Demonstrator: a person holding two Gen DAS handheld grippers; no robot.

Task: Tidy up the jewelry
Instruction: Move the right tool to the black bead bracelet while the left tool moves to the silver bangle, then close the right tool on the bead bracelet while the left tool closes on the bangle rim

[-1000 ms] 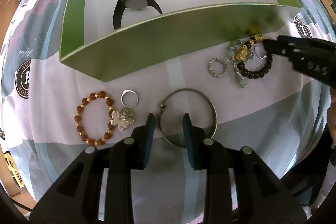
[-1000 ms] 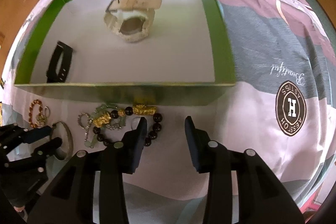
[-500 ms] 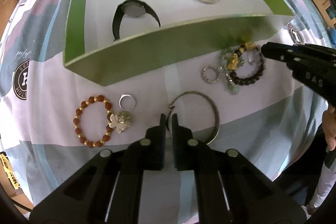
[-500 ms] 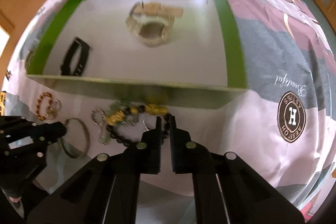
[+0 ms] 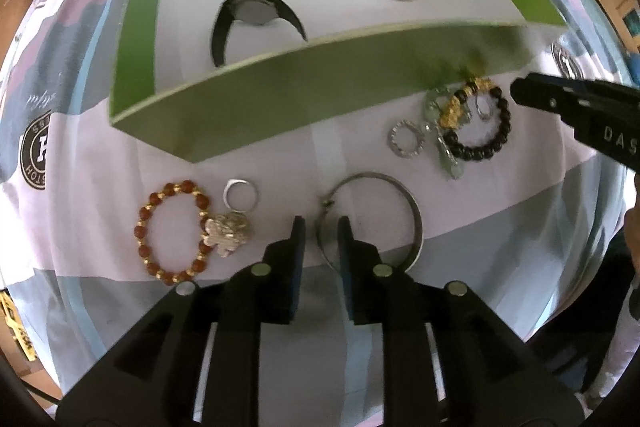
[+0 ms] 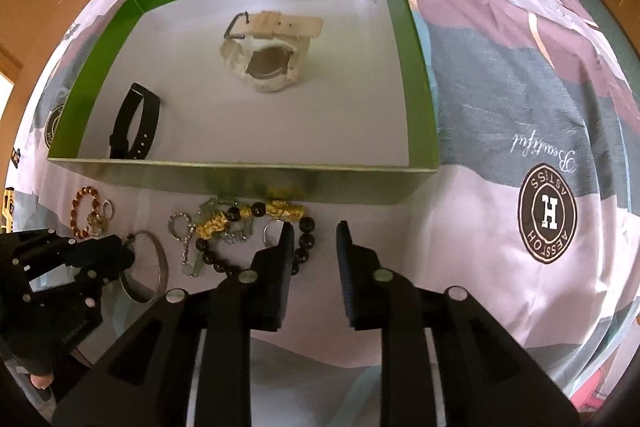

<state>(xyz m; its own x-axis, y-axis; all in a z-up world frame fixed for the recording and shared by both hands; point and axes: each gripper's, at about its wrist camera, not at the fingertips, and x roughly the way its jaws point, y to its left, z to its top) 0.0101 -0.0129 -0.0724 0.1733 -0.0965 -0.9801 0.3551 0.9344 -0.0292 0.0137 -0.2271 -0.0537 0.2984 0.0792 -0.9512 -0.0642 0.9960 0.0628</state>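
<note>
Patterned bedspread (image 6: 500,115) in pink, grey and pale blue, printed with round brown crests. Left gripper (image 5: 321,227) nearest, fingers parted with a narrow gap, straddling the near-left rim of a thin silver bangle (image 5: 414,223) lying flat. Just left: a plain silver ring (image 5: 240,193), a pale flower-shaped brooch (image 5: 228,233), a hoop of amber and gold beads (image 5: 172,231). Right gripper (image 6: 313,229) also parted, left finger over a string of glossy black beads with gold charms (image 6: 256,217), tangled with jade pieces and a chain-link ring (image 6: 178,223). Beyond, against the beads, a green-walled box (image 6: 416,75) with white floor, holding a black watch (image 6: 134,127) near its left wall and a cream watch (image 6: 266,57) towards the far side.
</note>
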